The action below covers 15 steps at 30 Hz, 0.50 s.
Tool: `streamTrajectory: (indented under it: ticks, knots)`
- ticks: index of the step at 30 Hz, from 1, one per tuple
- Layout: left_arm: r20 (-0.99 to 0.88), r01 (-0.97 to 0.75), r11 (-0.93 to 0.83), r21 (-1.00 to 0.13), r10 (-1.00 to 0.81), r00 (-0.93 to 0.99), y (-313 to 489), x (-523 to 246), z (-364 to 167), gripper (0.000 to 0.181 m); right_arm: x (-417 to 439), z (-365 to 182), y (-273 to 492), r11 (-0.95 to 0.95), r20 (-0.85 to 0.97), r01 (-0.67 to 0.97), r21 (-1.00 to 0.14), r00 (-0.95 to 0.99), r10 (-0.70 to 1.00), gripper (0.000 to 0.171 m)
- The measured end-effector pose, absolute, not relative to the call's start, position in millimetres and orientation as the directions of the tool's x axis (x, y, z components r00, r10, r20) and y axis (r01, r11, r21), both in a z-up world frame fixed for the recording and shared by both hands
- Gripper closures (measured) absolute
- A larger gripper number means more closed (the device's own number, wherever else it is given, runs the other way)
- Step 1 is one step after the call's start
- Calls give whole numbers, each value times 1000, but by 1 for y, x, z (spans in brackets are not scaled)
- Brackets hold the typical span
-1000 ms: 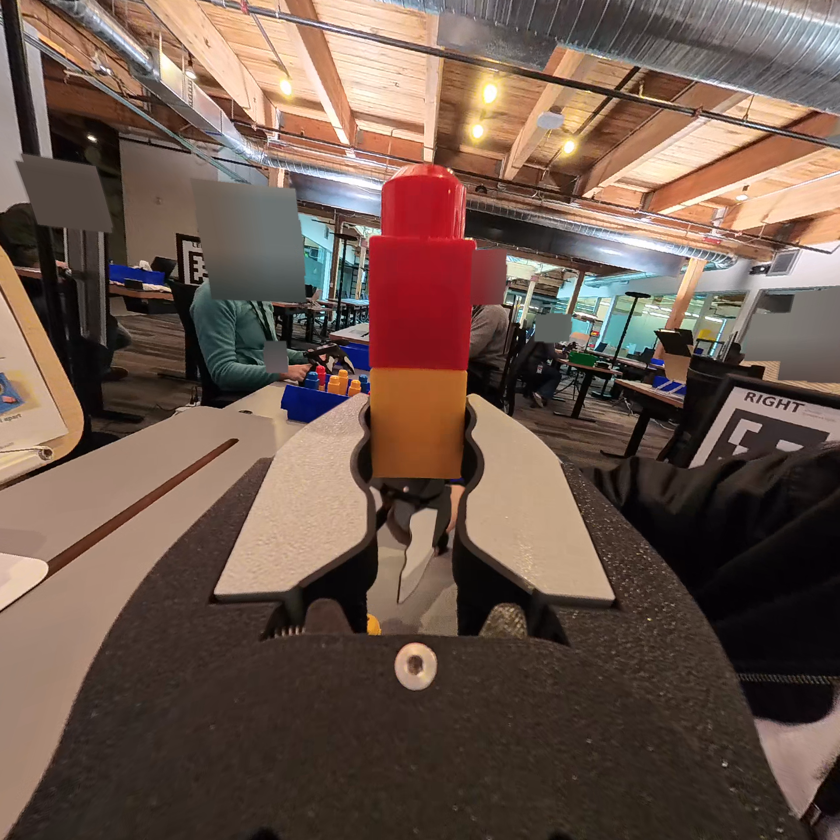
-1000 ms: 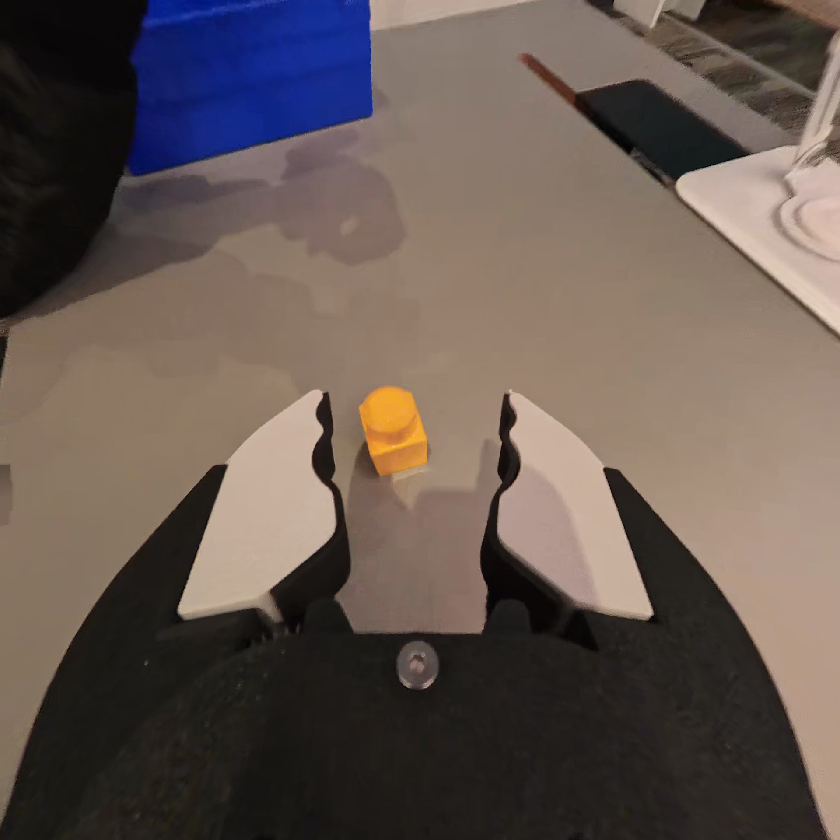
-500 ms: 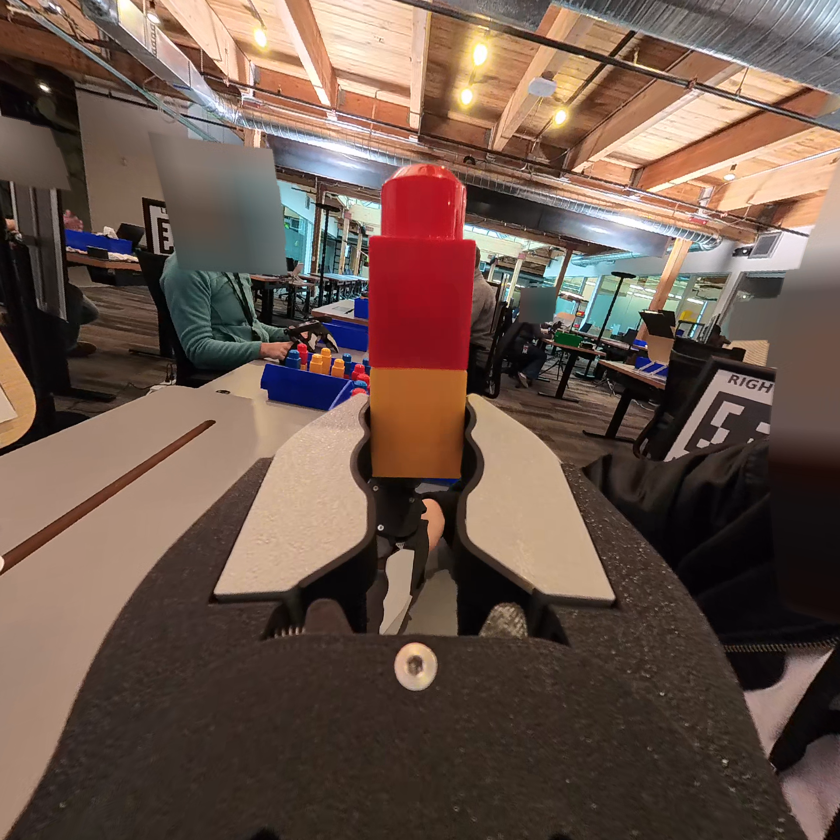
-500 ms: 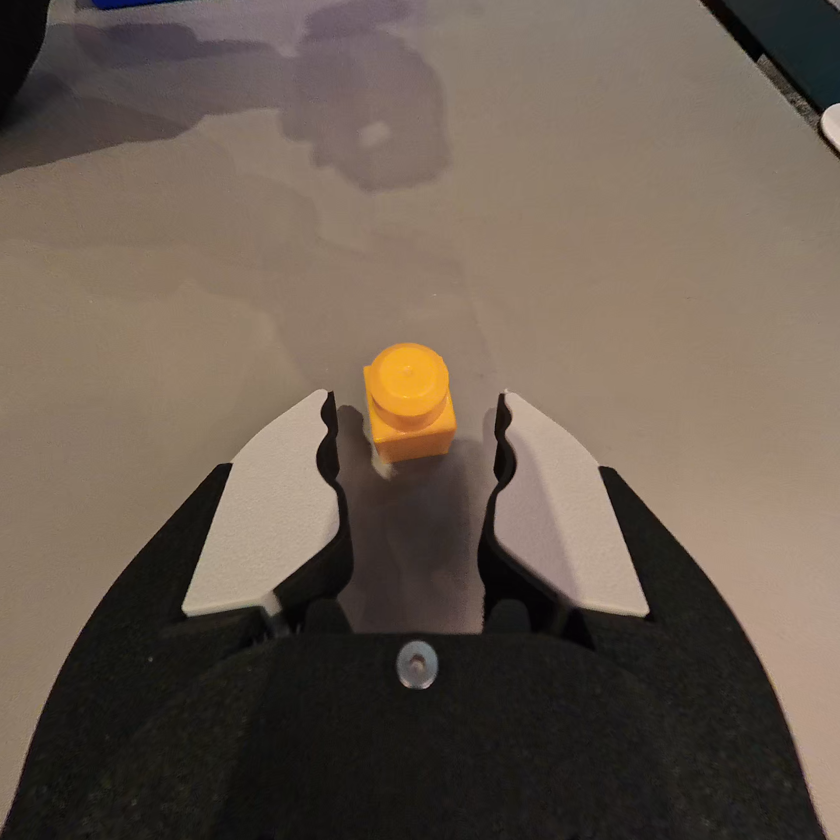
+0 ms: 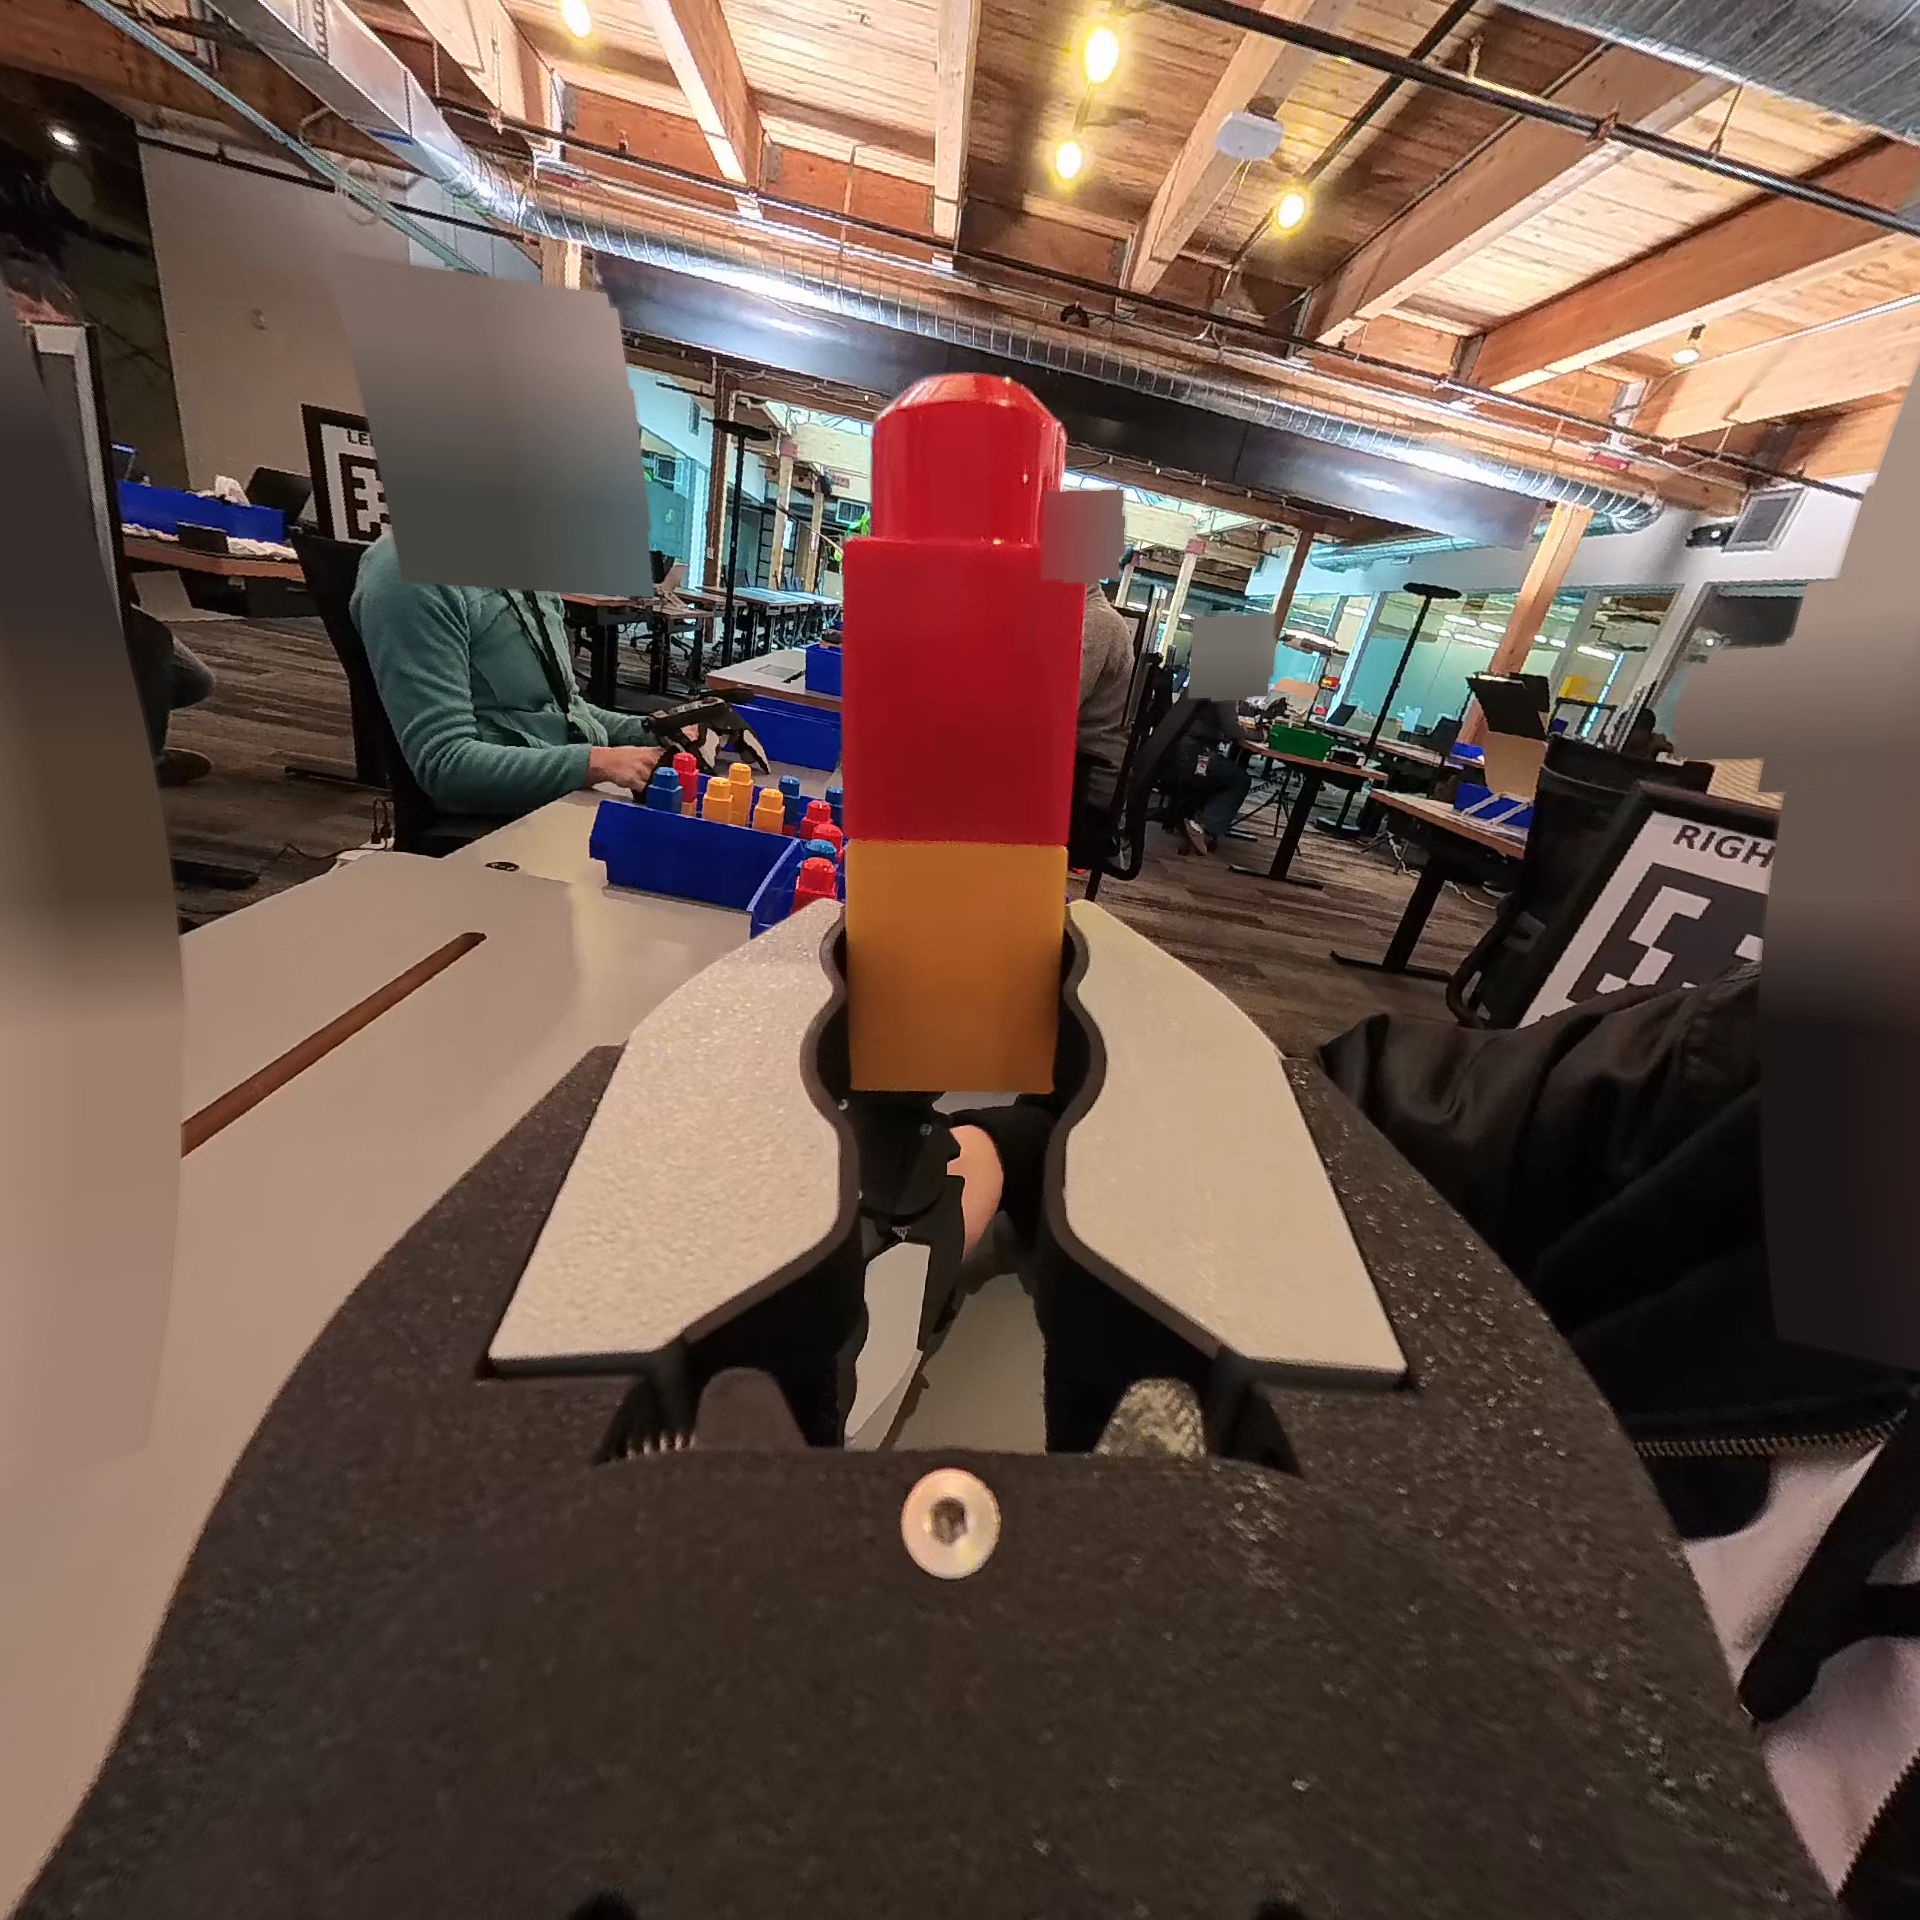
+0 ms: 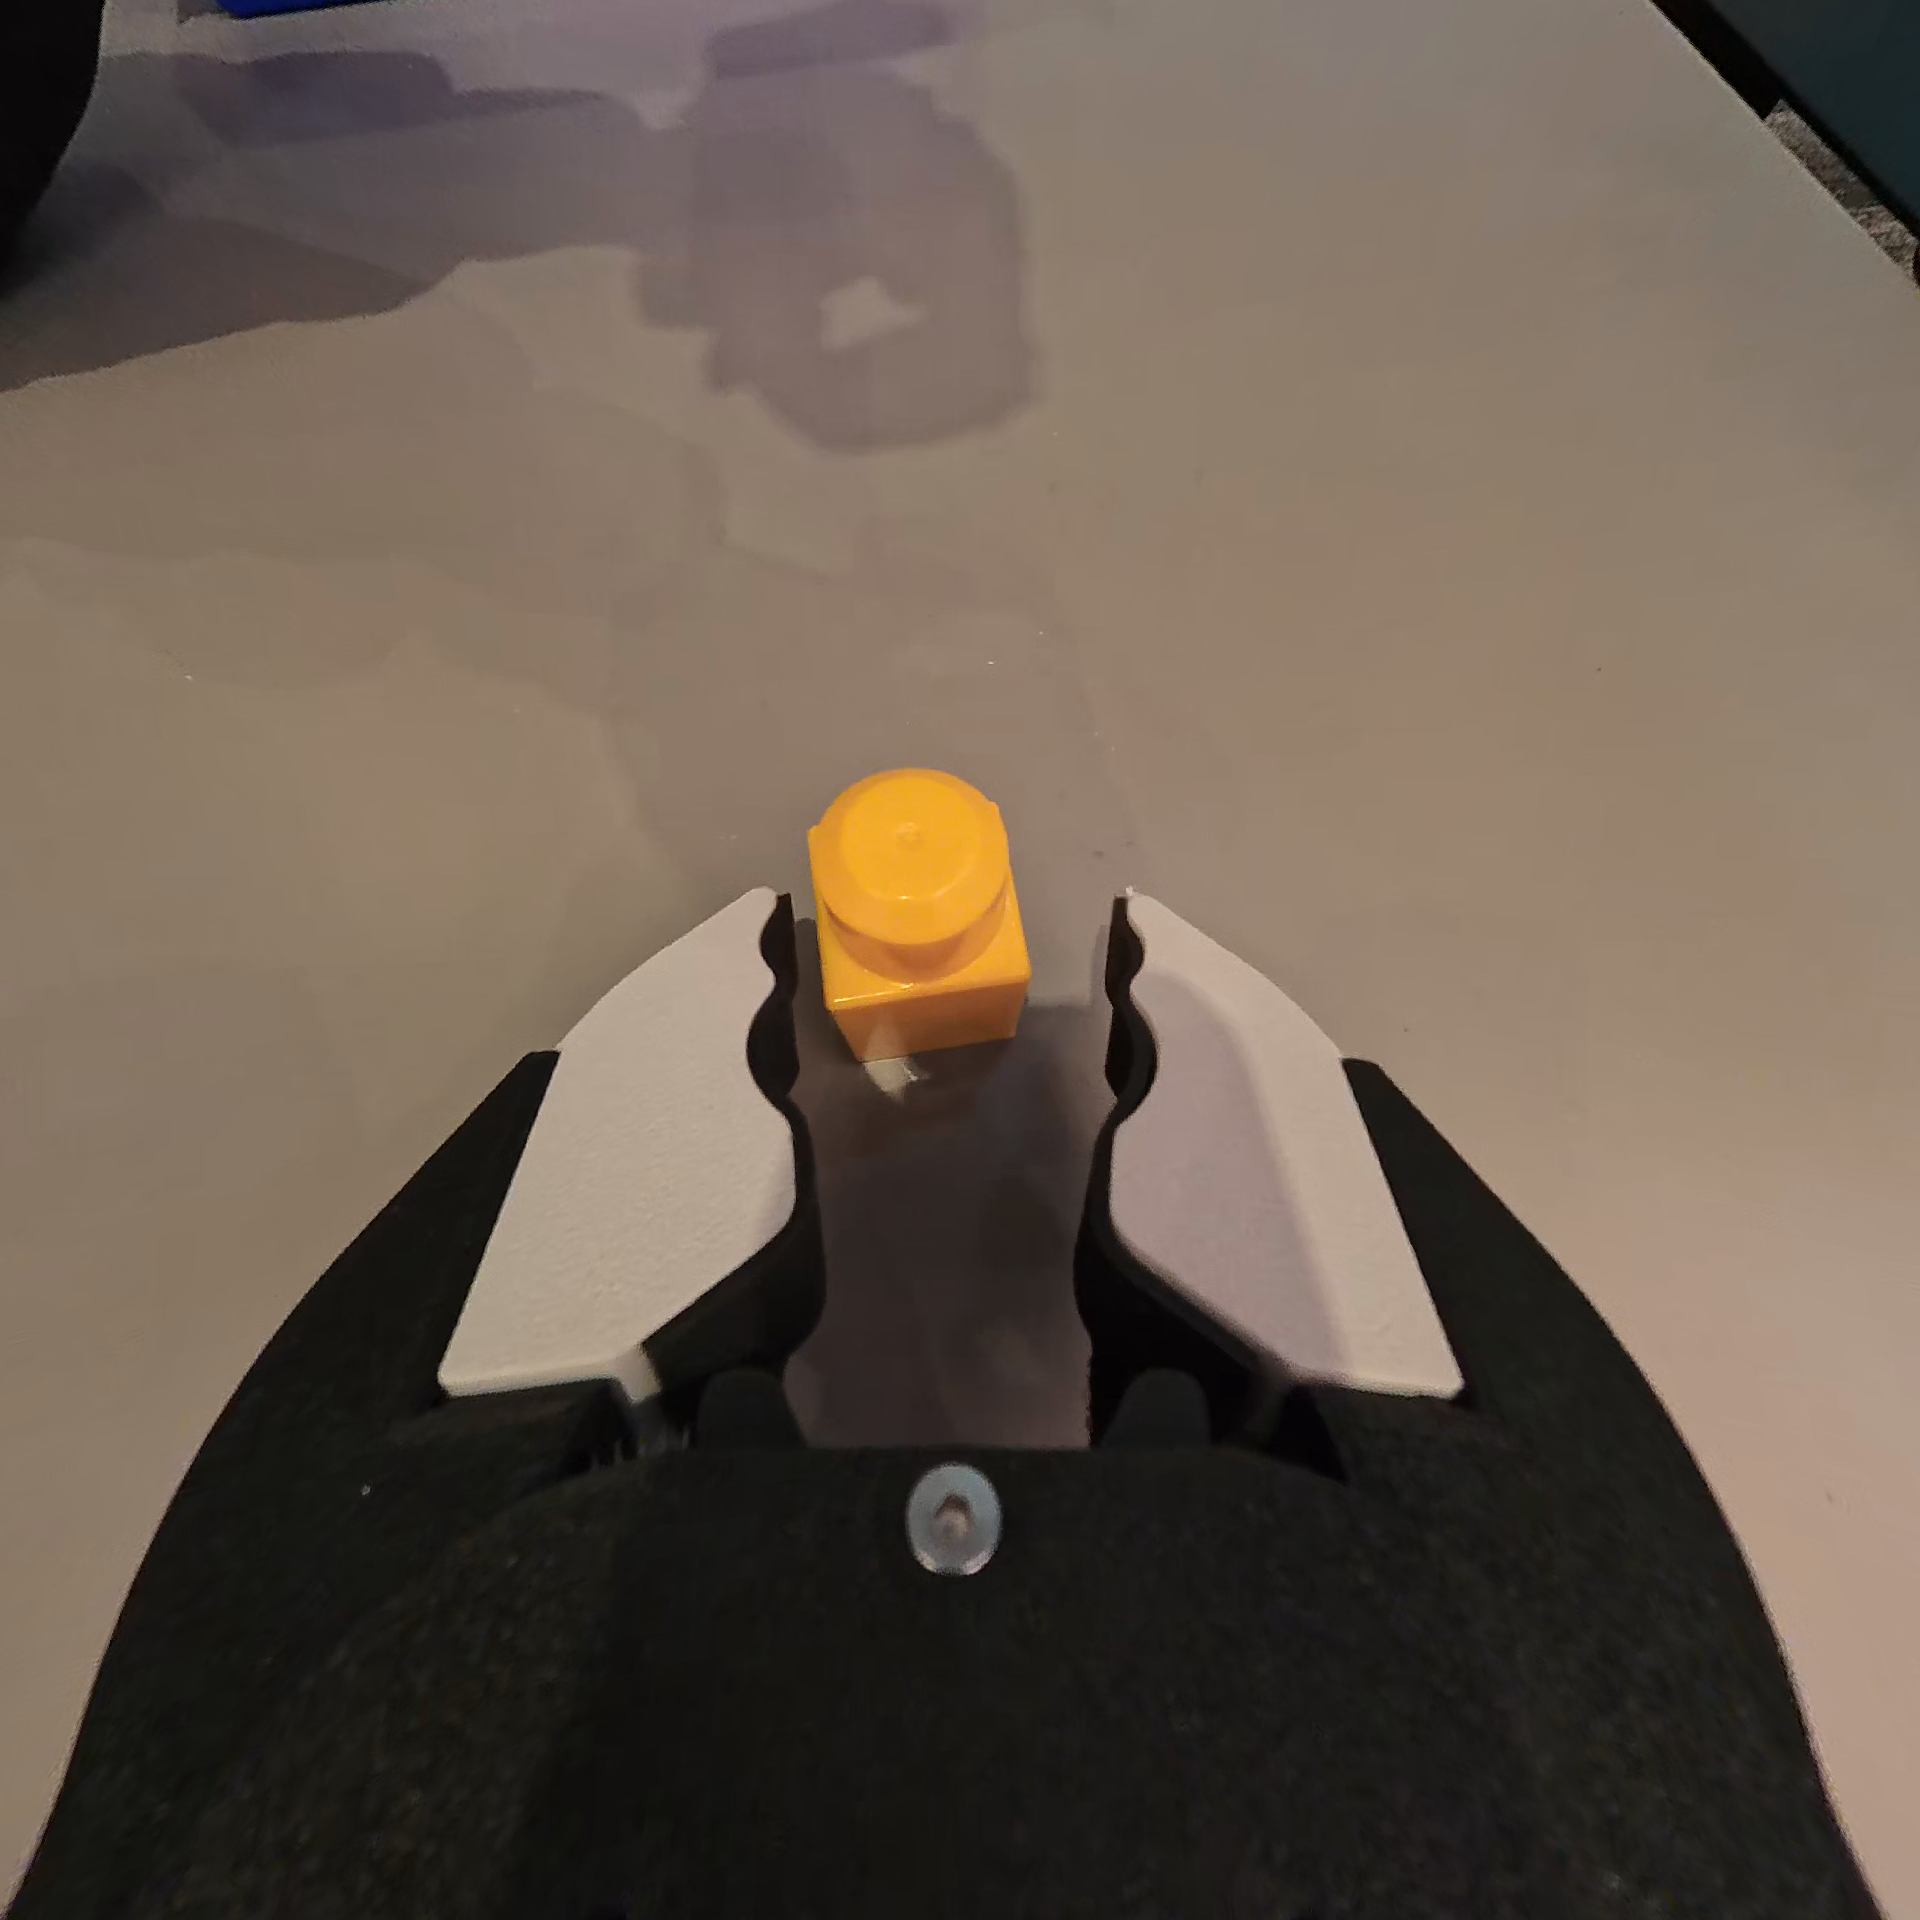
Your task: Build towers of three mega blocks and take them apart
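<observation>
Two grippers share the grey table (image 6: 1455, 520). The left gripper (image 5: 954, 966) is clenched on a two-block stack, red block (image 5: 961, 686) at 12 o'clock above its orange base (image 5: 951, 966). The right gripper (image 6: 943, 966) is spread wide, a loose orange block (image 6: 920, 935) standing between its tips, nearer the 9 o'clock finger.

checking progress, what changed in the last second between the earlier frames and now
The open right gripper closed in on the lone orange block on the table, its fingertips now flanking it. The left gripper stays shut on the red-and-orange stack.
</observation>
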<state>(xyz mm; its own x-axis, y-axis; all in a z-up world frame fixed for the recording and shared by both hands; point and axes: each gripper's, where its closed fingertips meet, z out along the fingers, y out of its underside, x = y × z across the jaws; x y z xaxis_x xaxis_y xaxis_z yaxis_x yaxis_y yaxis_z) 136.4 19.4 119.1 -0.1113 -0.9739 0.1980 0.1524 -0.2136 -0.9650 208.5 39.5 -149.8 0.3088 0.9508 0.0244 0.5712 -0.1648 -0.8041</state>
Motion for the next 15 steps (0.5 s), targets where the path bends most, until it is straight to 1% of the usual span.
streamTrajectory:
  ticks: [8, 15]
  knots:
    - [201, 141, -216, -966, -973, -116, 18, 139, 117, 145, 206, -153, 38, -165, 12, 576, -800, 290, 957, 119]
    - [202, 137, -217, -966, -972, -118, 18, 140, 117, 145, 207, -150, 40, -167, 9, 565, -808, 296, 955, 119]
